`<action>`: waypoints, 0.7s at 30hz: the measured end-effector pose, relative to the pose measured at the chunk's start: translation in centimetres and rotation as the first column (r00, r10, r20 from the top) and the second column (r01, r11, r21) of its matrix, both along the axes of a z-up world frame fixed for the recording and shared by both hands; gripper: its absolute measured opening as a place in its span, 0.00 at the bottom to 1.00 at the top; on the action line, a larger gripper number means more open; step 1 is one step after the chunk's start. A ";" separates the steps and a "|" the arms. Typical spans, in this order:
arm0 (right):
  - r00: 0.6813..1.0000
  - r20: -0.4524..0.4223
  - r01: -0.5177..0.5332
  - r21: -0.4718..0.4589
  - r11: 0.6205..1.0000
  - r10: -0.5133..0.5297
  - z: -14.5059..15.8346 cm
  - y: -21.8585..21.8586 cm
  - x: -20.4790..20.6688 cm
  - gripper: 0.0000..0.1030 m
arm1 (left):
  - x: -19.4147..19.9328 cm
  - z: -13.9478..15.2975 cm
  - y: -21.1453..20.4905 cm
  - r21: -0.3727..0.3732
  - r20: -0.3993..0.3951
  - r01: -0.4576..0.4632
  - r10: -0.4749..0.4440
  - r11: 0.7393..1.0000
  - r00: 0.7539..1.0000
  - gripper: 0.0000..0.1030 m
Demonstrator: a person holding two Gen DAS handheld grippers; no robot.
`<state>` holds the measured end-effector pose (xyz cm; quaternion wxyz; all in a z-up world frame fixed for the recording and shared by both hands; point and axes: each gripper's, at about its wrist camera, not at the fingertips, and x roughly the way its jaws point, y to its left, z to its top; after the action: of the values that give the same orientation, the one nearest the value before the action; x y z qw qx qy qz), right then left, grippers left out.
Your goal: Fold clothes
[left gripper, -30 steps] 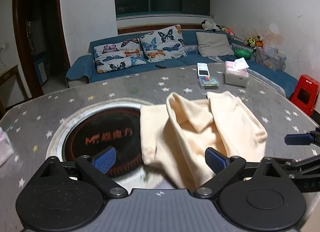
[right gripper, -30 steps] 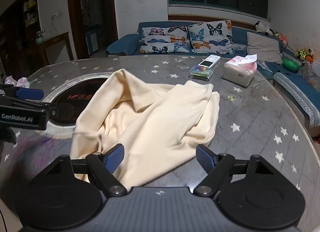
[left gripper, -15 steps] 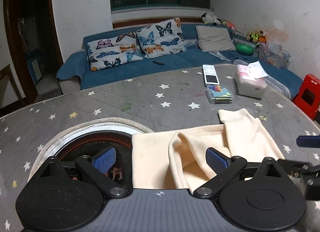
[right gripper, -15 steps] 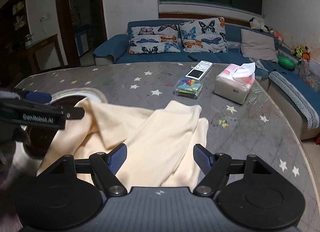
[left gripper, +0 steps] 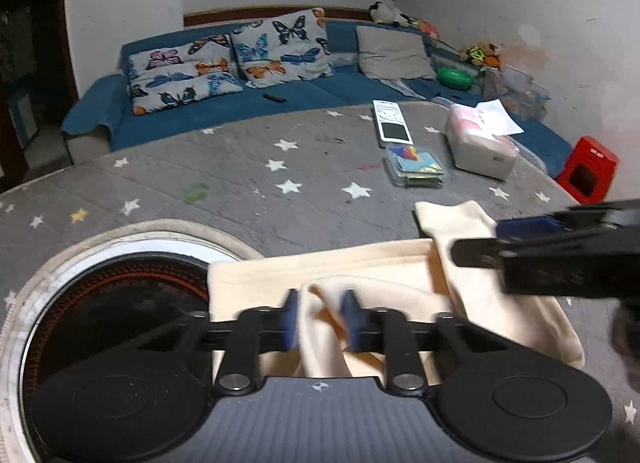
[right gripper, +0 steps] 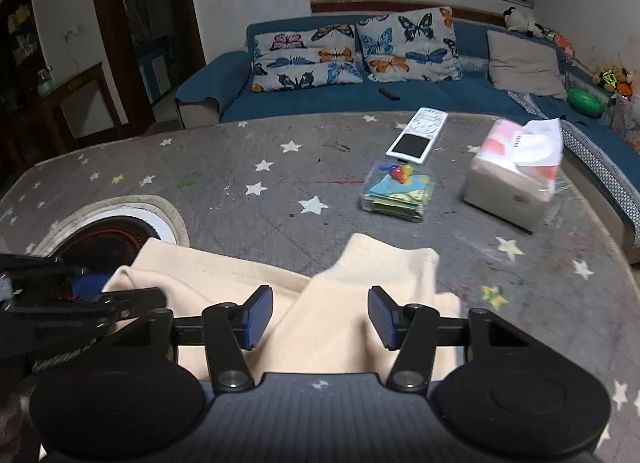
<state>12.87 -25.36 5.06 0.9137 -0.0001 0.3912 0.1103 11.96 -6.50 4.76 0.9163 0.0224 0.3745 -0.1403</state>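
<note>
A cream garment (left gripper: 360, 275) lies crumpled on the grey star-patterned table near its front edge. It also shows in the right wrist view (right gripper: 360, 295). My left gripper (left gripper: 320, 323) is shut on a raised fold of the garment, its blue pads pinching the cloth from both sides. My right gripper (right gripper: 320, 315) is open and half closed, its pads on either side of a ridge of the same garment without touching it. The right gripper shows at the right of the left wrist view (left gripper: 560, 247), and the left gripper at the left of the right wrist view (right gripper: 80, 295).
A round black induction hob (left gripper: 104, 303) with a white rim is set in the table, left of the garment. Further back stand a white remote (right gripper: 418, 139), a clear box of coloured cards (right gripper: 400, 191) and a tissue box (right gripper: 516, 183). A blue sofa lies beyond.
Both grippers have moved down and in over the garment. The left gripper went from open to shut on a fold. The right gripper's jaws have narrowed around a ridge of cloth.
</note>
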 end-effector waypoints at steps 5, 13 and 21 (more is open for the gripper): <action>0.999 -0.042 0.000 -0.032 0.999 -0.002 -1.6 1.3 1.5 0.40 | -0.4 0.0 0.4 -0.007 0.019 0.008 -0.008 1.000 1.000 0.10; 0.999 -0.033 0.025 -0.092 0.995 -0.028 -2.0 0.9 1.1 0.04 | -1.7 1.4 2.6 -0.031 0.067 -0.046 0.048 0.998 0.997 0.07; 0.995 0.080 0.066 -0.066 0.996 -0.060 1.0 -2.1 -2.9 0.02 | -5.4 3.4 7.4 -0.077 0.122 -0.168 0.176 0.983 0.977 0.07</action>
<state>9.99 -27.48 6.05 0.9307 -0.0234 0.3586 0.0679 6.57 0.93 8.14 0.9474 -0.0312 0.3104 -0.0710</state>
